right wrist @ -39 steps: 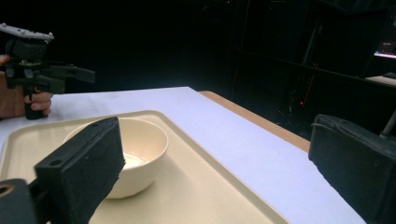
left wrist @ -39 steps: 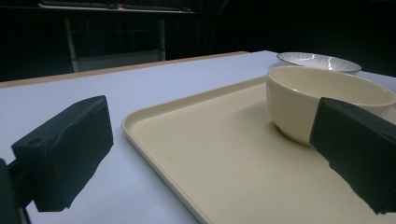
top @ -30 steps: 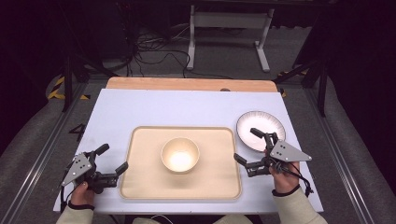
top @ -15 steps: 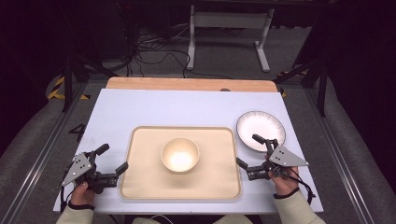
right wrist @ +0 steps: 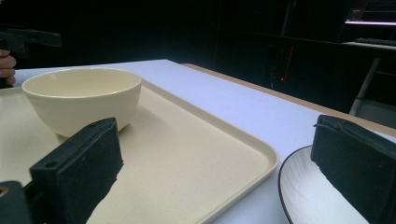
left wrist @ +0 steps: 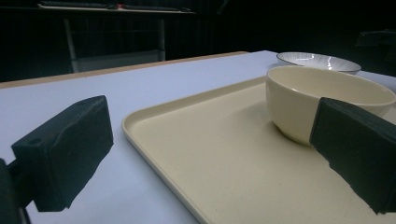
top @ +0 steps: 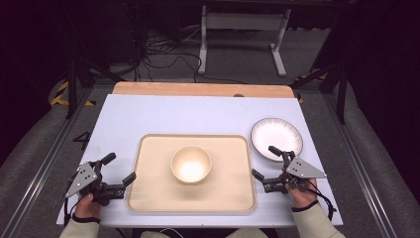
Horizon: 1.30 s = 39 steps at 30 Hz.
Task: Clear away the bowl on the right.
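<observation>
A dark room lies beyond the table [top: 148,119], with cables on the floor and a white stand at the far side; the table's pale top ends at the far edge in a strip of bare wood. Near the middle of the near half sits a cream tray [top: 153,198], its raised rim rounded at the corners, and a cream bowl [top: 191,164] stands upright on it, about centred, with bare tray floor open on every side of it. Off the tray's far right corner a white plate [top: 275,138] with a dark rim rests on the table, close to the tray's edge but apart from it. The left gripper [top: 119,169] is held at the near left, just beside the tray's left edge — its jaws spread wide and holding nothing, one over the bare table and the other over the tray's rim. In the left gripper view that same spread shows plainly, the tray's left rim running between the jaws and the bowl [left wrist: 322,100] partly behind the right-hand one. The right gripper [top: 265,161] sits at the near right, also wide open and empty, its jaws straddling the gap between the tray's right edge and the plate. In the right gripper view the tray's corner [right wrist: 261,161] and the plate's rim [right wrist: 294,186] lie between the jaws, a narrow strip of table separating them. The table's far half is open surface.
</observation>
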Each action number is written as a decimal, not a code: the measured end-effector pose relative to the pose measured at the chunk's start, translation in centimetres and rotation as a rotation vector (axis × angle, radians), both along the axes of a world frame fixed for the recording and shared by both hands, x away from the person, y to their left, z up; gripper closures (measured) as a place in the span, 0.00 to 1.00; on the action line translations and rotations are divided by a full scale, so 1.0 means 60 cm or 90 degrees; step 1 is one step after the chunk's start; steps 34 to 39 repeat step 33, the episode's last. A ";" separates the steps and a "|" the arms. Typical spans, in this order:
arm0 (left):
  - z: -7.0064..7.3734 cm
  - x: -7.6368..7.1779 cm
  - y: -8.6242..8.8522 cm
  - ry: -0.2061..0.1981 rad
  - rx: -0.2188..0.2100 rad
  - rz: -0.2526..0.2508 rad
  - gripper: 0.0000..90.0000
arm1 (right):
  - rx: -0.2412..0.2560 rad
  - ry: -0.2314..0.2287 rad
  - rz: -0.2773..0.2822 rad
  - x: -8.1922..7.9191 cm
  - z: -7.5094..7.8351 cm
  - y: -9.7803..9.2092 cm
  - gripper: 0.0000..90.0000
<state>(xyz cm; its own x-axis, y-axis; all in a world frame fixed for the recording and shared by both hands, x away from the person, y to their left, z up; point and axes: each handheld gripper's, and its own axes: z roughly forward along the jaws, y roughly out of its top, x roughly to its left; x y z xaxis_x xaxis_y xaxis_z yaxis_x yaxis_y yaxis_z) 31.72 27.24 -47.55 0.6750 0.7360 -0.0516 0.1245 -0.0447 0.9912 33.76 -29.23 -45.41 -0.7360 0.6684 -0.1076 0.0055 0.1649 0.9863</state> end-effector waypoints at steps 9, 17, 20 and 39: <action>0.000 0.000 0.000 0.000 0.000 0.000 0.00 | 0.009 0.005 -0.017 0.000 -0.009 -0.006 0.03; 0.000 0.000 0.000 0.000 0.000 0.000 0.00 | 0.022 -0.012 -0.006 -0.004 -0.011 -0.009 0.01; 0.000 0.000 0.000 0.000 0.001 0.000 0.00 | 0.022 -0.036 0.003 -0.010 -0.013 -0.010 0.01; 0.000 -0.001 0.000 0.001 0.003 -0.002 0.00 | 0.059 -0.029 -0.002 -0.009 -0.015 -0.018 0.01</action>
